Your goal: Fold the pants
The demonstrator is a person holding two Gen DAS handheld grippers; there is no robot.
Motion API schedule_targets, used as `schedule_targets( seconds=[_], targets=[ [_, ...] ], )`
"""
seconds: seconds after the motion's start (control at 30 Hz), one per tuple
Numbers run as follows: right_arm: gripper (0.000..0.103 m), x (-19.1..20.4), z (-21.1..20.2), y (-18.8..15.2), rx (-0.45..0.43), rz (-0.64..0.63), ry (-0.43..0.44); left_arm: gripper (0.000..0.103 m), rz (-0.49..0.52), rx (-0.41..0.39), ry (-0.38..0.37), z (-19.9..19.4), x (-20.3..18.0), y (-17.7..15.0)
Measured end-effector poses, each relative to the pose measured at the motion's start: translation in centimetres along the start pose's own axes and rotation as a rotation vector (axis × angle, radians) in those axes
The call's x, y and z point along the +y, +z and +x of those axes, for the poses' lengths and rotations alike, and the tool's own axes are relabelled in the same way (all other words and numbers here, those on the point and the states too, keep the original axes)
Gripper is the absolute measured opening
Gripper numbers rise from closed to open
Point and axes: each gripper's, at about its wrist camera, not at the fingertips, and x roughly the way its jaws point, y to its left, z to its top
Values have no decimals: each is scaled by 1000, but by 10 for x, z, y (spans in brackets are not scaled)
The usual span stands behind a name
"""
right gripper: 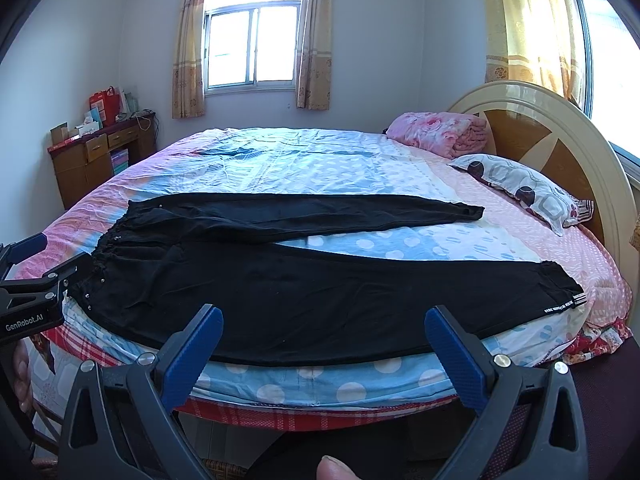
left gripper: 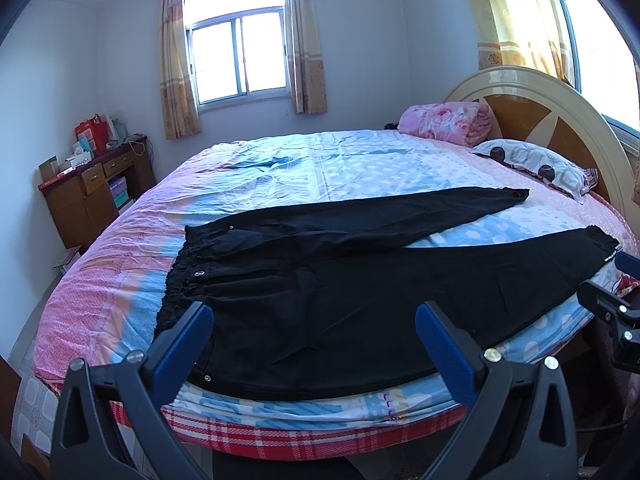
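Black pants (left gripper: 340, 312) (right gripper: 304, 288) lie spread flat on the bed, waistband to the left, both legs running right and splayed apart. The near leg reaches the bed's front edge. My left gripper (left gripper: 314, 328) hovers open in front of the hip area near the waistband, holding nothing. My right gripper (right gripper: 324, 332) is open too, poised before the middle of the near leg, apart from the cloth. The left gripper's body shows at the left edge of the right wrist view, and the right gripper's body at the right edge of the left wrist view.
The bed (right gripper: 360, 168) has a pink and blue sheet. A patterned pillow (right gripper: 524, 192) and a folded pink blanket (right gripper: 440, 128) lie by the headboard (right gripper: 560, 132). A wooden desk (right gripper: 96, 156) with boxes stands at the far left wall. A thumb (right gripper: 332, 470) shows below.
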Motion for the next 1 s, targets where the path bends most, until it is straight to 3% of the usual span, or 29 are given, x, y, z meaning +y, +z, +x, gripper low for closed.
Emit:
schedule_targets(
  seconds=[1.0],
  targets=[
    [102,1,1,0,0,-6,3,103,-5,6,0,-2,-1,-1]
  ],
)
